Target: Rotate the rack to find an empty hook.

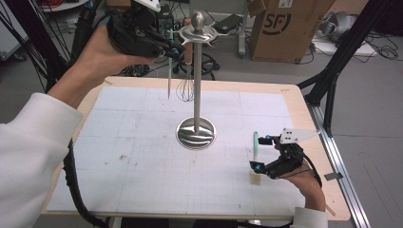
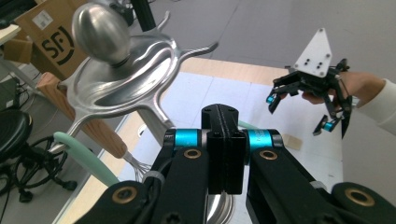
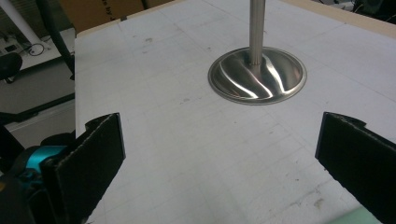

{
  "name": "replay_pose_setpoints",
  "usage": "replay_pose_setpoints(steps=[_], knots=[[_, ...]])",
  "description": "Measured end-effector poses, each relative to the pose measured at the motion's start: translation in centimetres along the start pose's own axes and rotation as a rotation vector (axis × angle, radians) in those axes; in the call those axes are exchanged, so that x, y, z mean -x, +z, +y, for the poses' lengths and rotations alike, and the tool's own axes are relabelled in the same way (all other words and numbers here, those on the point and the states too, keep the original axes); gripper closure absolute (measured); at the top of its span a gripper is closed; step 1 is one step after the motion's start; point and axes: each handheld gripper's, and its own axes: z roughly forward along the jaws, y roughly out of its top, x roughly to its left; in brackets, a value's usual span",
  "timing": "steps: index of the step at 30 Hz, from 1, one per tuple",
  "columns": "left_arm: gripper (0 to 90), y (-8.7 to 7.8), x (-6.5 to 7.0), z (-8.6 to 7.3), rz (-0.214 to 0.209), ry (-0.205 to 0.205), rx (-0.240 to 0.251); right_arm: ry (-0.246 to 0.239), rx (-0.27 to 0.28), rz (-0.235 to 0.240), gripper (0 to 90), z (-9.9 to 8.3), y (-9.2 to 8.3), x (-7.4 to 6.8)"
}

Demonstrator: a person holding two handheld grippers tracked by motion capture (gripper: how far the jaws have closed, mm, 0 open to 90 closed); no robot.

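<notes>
Mint-green utensil (image 1: 169, 76) hangs straight down beside the top of the steel stand (image 1: 196, 95), at about 10 o'clock from the stand's round base and well above the tabletop (image 1: 142, 156). Its upper end sits level with the stand's hook arms. The left gripper (image 1: 175, 50) is raised to that height with its jaws brought together. The handle runs right at their tips, and it looks pinched there, though I cannot tell for certain whether the jaws or a hook carry its weight.

Judging by its thin, long shape, the utensil should be light and fairly stiff, perhaps a little springy. A smooth handle could slip or swing, so a hold high on the handle, just below the hook end, would likely steady it best.

A wire whisk (image 1: 187, 88) with a wooden handle hangs just beside it, at 11 o'clock from the base. Whisk, post and ball top crowd the left gripper's approach, and a sideways nudge could set the whisk swaying or catch a hook arm.

At 4 o'clock from the base, the right gripper (image 1: 260, 153) rests low on the tabletop with its jaws wide apart. A second mint-green piece (image 1: 255, 145) and a small wooden block (image 1: 255, 178) lie by its jaws, and whether they form one item I cannot tell. A cardboard box (image 1: 285, 28) stands beyond the tabletop at 1 o'clock.
</notes>
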Motion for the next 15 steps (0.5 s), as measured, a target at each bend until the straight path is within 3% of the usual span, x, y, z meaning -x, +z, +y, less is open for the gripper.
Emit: replay_pose_setpoints(steps=[15], knots=[[89.9,0.5,-1.9,-0.6,0.018,-0.013,-0.008,0.002,-0.018,-0.003,0.2,-0.1,0.3,0.1]])
